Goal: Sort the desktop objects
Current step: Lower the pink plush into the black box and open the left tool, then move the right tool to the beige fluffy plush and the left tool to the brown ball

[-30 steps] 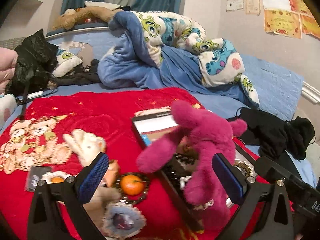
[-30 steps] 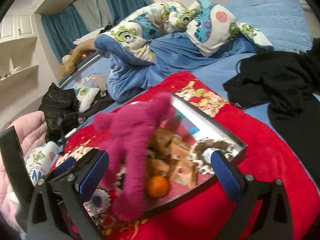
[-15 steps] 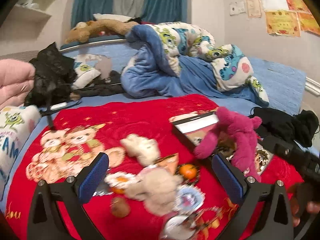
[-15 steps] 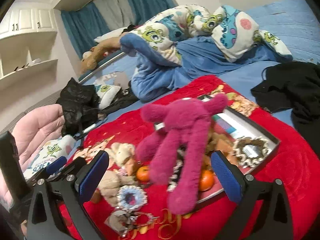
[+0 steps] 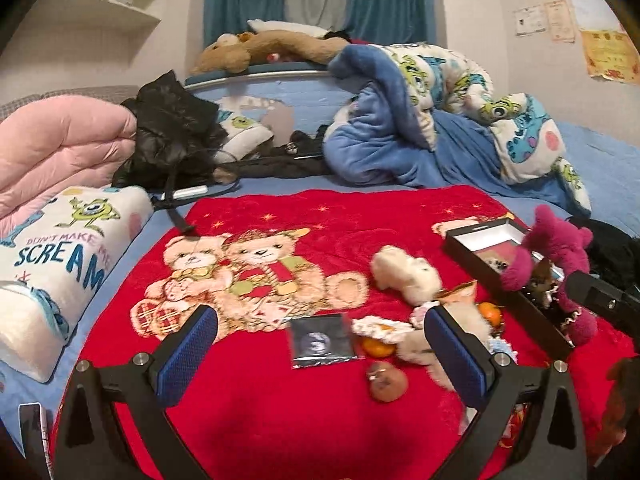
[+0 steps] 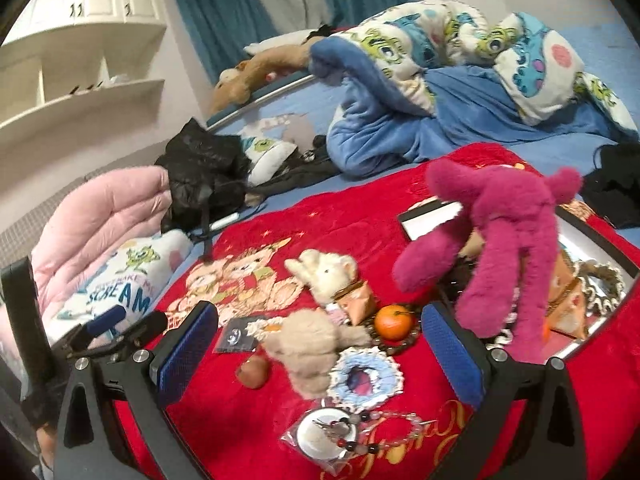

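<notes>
A magenta plush (image 6: pixel 504 236) lies over the near edge of a black box (image 6: pixel 612 256), also seen in the left wrist view (image 5: pixel 556 260). On the red blanket (image 5: pixel 280 412) sit a white plush (image 6: pixel 328 272), a beige plush (image 6: pixel 312 344), a tangerine (image 6: pixel 394 322), a brown round thing (image 6: pixel 252 372), a dark packet (image 5: pixel 322 340), a crochet coaster (image 6: pixel 366 378) and a bagged bracelet (image 6: pixel 344 436). My left gripper (image 5: pixel 320 356) is open and empty above the blanket. My right gripper (image 6: pixel 320 352) is open and empty above the small things.
A pink quilt (image 5: pixel 56 148), a "Scream" pillow (image 5: pixel 60 256) and a black bag (image 5: pixel 172 132) lie at the left. A blue blanket heap (image 5: pixel 420 128) fills the back. Black clothes (image 6: pixel 616 184) lie at the right. White shelves (image 6: pixel 80 92) stand on the wall.
Both grippers have pulled back and swung left, away from the box. The magenta plush and box now sit farther right and smaller. More of the blanket and the small things shows.
</notes>
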{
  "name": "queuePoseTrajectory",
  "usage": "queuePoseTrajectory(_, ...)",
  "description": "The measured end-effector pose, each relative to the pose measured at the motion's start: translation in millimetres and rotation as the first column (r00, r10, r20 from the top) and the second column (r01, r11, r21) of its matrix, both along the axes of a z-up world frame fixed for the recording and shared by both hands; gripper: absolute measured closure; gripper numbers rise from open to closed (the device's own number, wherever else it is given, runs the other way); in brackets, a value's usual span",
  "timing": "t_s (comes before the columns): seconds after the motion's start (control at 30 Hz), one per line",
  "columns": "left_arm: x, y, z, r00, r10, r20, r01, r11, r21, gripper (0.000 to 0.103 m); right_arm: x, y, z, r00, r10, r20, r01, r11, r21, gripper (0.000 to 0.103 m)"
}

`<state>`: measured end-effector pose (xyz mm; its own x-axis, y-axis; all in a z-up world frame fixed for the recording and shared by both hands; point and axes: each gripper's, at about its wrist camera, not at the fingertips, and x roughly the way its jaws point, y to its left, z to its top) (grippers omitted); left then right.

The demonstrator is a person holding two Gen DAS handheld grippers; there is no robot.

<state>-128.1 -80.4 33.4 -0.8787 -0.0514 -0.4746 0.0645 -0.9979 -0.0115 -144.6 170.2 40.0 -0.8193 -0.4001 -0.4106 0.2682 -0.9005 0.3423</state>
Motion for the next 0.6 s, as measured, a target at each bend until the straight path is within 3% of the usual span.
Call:
queuePoseTrajectory(0.17,3,-10,-1,1.000,0.020,0.012,-0.020,1.000,-0.009,0.000,-3,-7,5,0.999,-0.012,0.032,0.013,0.999,-0.034,0.000)
queuePoseTrajectory(0.3,9,-12,0,1.000,0.011,0.008,-0.011,1.000,-0.029,0.000,9,-12,12,0.999,-0.001,-0.045,-0.001,0.999,-0.049,0.000)
queuePoseTrajectory(0.47,10,-8,0,1.000,0.001,0.008,-0.001,0.999,-0.046,0.000,-9,-14,-1,1.000,-0.021,0.007,0.021,0.998,-0.058,0.000)
queuePoseTrajectory(0.6,0,-8,-5,0.999,0.005,-0.034,-0.004,0.999,0.049,0.000,-21,-19,-7,1.000,-0.022,0.009,0.022,1.000,0.010,0.000)
